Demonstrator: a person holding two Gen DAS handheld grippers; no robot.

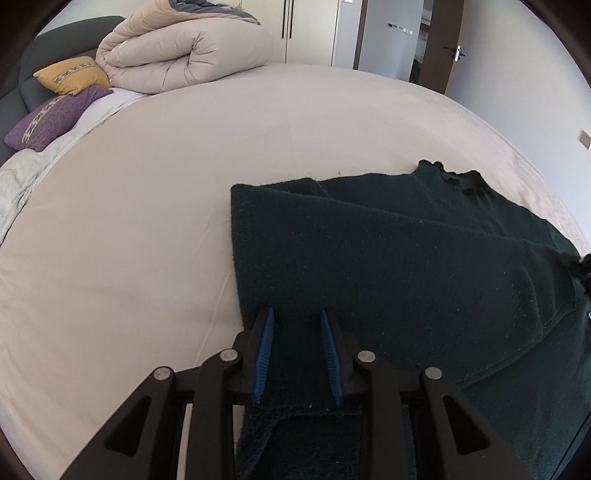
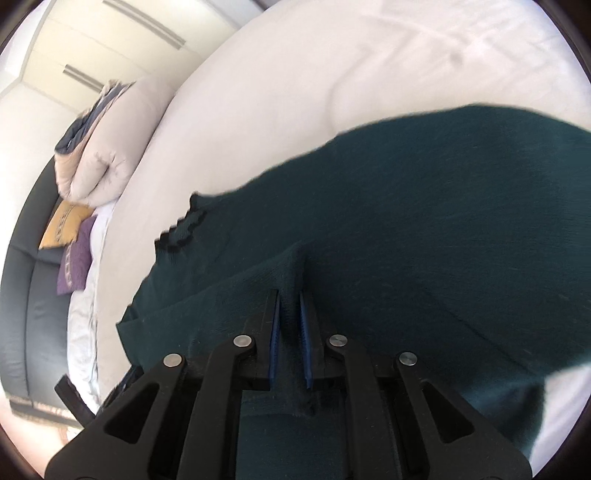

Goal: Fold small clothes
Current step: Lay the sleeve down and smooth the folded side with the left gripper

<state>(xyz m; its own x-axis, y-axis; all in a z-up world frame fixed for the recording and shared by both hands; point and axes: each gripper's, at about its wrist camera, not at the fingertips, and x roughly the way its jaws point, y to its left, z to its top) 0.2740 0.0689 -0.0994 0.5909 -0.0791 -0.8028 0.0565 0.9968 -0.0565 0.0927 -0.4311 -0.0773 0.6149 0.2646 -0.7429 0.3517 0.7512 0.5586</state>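
Left gripper (image 1: 296,314): standing partly open, blue pads (image 1: 263,354) apart, straddling the near edge of the dark green sweater (image 1: 388,266); cloth lying between the fingers, not visibly pinched. Right gripper (image 2: 289,295): nearly closed, pinching a raised ridge of the same sweater (image 2: 424,221) between its blue pads (image 2: 274,347), fabric bunching up just beyond the tips.

Sweater lying on the pale bed sheet (image 1: 129,221), toward the right and near part of the bed in the left wrist view, one portion folded over the body, dark-trimmed collar (image 1: 454,177) pointing toward the far side. In the right wrist view, collar trim (image 2: 184,232) showing at left of the garment; picture blurring somewhat.

Further out: rolled beige duvet (image 1: 184,51) resting at far left, yellow cushion (image 1: 70,75) and purple cushion (image 1: 51,118) sitting just beside it against the dark headboard (image 1: 26,81). White wardrobe doors (image 1: 306,29) standing beyond the bed.
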